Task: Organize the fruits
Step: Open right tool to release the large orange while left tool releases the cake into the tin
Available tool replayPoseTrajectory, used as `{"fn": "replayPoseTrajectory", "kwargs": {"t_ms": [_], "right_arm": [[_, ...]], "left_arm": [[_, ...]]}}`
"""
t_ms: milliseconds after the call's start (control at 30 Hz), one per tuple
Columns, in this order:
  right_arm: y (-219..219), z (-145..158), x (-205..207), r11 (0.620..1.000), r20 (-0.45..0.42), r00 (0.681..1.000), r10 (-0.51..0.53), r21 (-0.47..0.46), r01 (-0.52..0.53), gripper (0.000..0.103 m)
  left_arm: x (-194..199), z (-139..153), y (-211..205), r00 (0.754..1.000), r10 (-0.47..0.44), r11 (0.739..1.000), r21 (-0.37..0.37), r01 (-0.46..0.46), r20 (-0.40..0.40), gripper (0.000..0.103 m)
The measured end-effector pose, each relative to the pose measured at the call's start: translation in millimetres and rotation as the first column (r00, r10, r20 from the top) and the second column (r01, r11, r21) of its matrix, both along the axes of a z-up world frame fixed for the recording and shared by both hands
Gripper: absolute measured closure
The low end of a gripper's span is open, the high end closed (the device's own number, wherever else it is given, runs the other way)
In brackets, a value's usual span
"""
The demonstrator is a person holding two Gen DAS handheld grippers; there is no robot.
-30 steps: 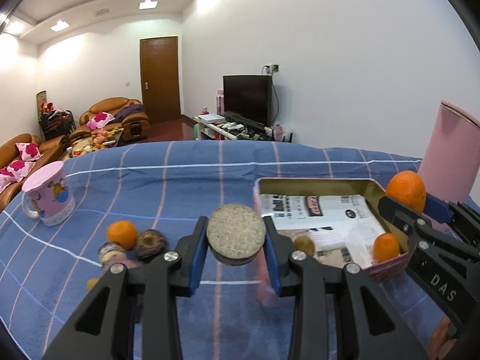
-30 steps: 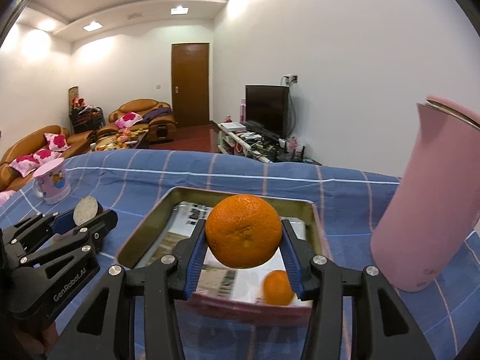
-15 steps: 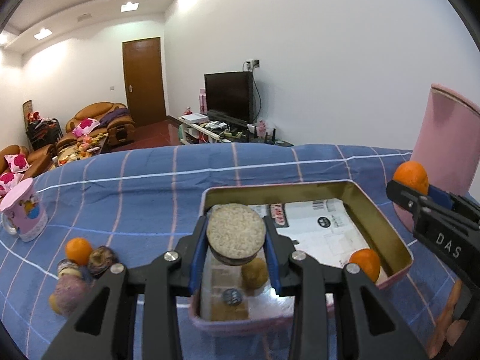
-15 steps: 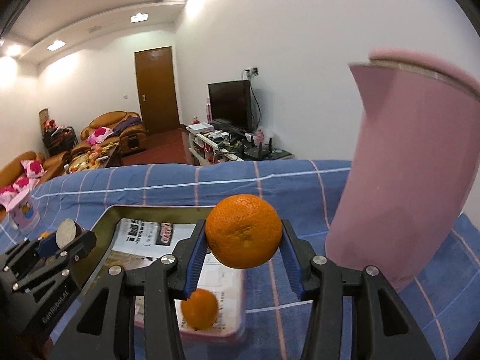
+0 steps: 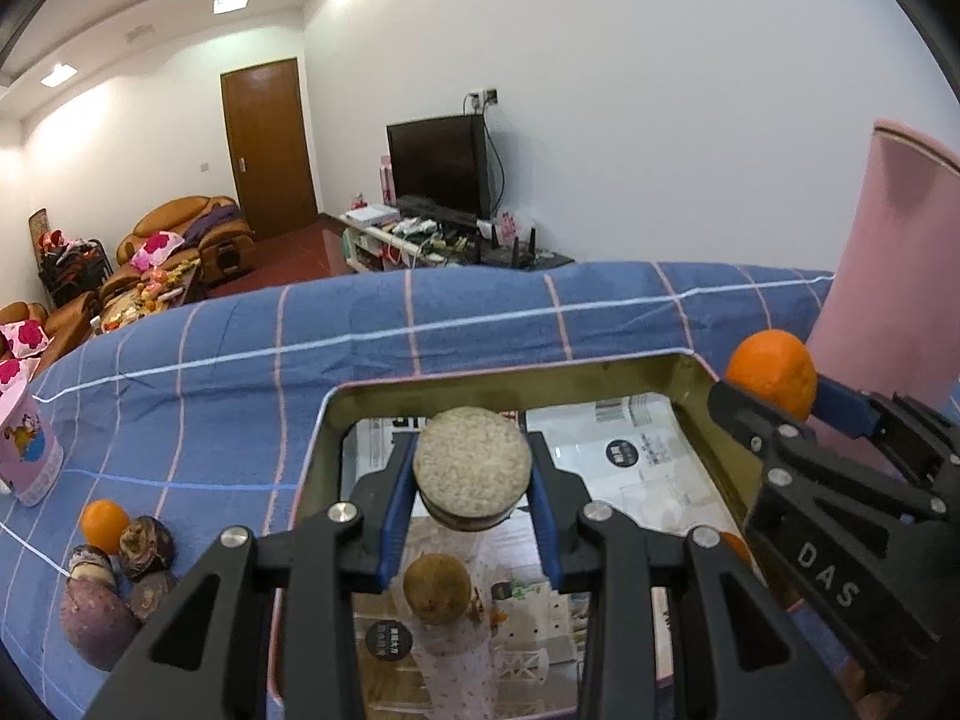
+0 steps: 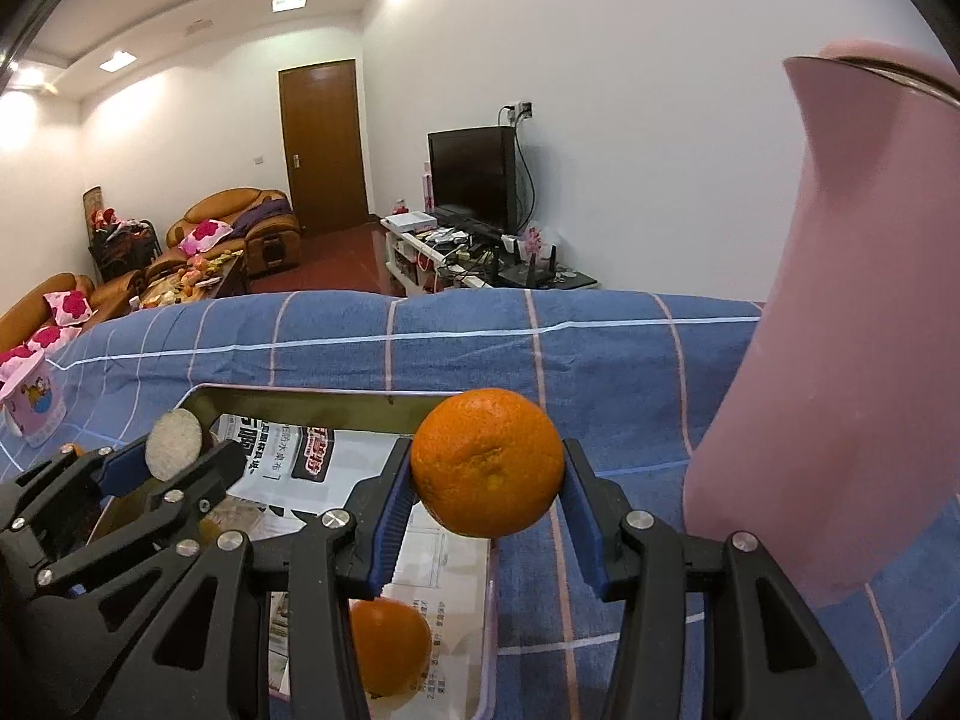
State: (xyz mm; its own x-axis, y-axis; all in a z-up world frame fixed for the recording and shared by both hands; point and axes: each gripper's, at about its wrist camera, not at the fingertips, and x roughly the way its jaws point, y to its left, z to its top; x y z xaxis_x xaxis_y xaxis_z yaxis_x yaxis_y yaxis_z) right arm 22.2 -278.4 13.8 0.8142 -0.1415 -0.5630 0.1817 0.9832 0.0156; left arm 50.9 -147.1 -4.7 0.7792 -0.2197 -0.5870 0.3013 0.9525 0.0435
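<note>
While each claw grips fruit, a blue checked cloth covers the surface in a white-walled room.

Both wrist views overlook the same tray closely.

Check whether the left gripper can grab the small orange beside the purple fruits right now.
Probably not: the left gripper is already shut on a round brown fruit over the tray, and the small orange lies off to its left on the cloth.
</note>
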Motion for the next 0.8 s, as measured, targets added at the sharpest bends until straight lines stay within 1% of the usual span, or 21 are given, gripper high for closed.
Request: {"fn": "replayPoseTrajectory", "kwargs": {"t_ms": [67, 200, 300, 333, 367, 433, 533, 633, 733, 767, 800], "right_arm": [[2.2, 0.3, 0.2, 1.0, 0.001, 1.0, 0.002, -0.009, -0.002, 0.054], [4.5, 0.5, -1.2, 0.999, 0.015, 0.999, 0.044, 0.016, -0.044, 0.054], [7.9, -4.4, 3.4, 0.998, -0.016, 0.998, 0.065, 0.026, -0.064, 0.054], [6.8, -5.9, 5.1, 0.997, -0.027, 0.997, 0.072, 0.044, -0.071, 0.054], [4.9, -6.8, 5.5, 0.995, -0.031, 0.996, 0.078, 0.066, -0.076, 0.054], [3.3, -7.8, 6.0, 0.994, -0.033, 0.996, 0.082, 0.082, -0.079, 0.052], [3.4, -7.7, 5.9, 0.993, -0.034, 0.996, 0.082, 0.084, -0.079, 0.052], [2.1, -7.3, 6.1, 0.991, -0.033, 0.996, 0.088, 0.102, -0.084, 0.049], [-0.6, -8.5, 6.1, 0.989, -0.036, 0.995, 0.091, 0.124, -0.086, 0.047], [-1.3, -8.3, 5.4, 0.988, -0.032, 0.995, 0.091, 0.13, -0.086, 0.047], [-1.9, -7.9, 4.8, 0.988, -0.027, 0.996, 0.089, 0.132, -0.084, 0.047]], "left_arm": [[5.1, -0.7, -0.2, 1.0, 0.0, 1.0, -0.001, 0.0, -0.017, 0.066], [7.0, -1.7, 0.0, 1.0, 0.004, 1.0, -0.002, -0.004, -0.028, 0.066], [7.2, -2.5, -0.4, 0.999, 0.01, 1.0, 0.007, -0.01, -0.03, 0.066], [8.5, -3.1, 0.7, 0.999, 0.01, 1.0, 0.005, -0.01, -0.032, 0.066], [9.2, -3.2, 0.9, 0.999, 0.01, 1.0, 0.003, -0.009, -0.034, 0.066], [9.7, -4.0, 0.0, 0.999, 0.01, 1.0, 0.007, -0.01, -0.036, 0.066], [11.6, -4.8, 0.1, 0.999, 0.011, 1.0, 0.008, -0.011, -0.04, 0.066], [12.5, -5.1, 2.1, 0.999, 0.027, 1.0, 0.002, -0.027, -0.045, 0.066], [11.3, -5.4, 3.8, 0.998, 0.031, 0.999, -0.005, -0.031, -0.045, 0.064], [10.3, -4.8, 3.9, 0.999, 0.034, 0.999, -0.003, -0.035, -0.039, 0.062], [9.5, -3.4, 3.6, 0.999, 0.039, 0.999, -0.002, -0.039, -0.03, 0.057]]}}
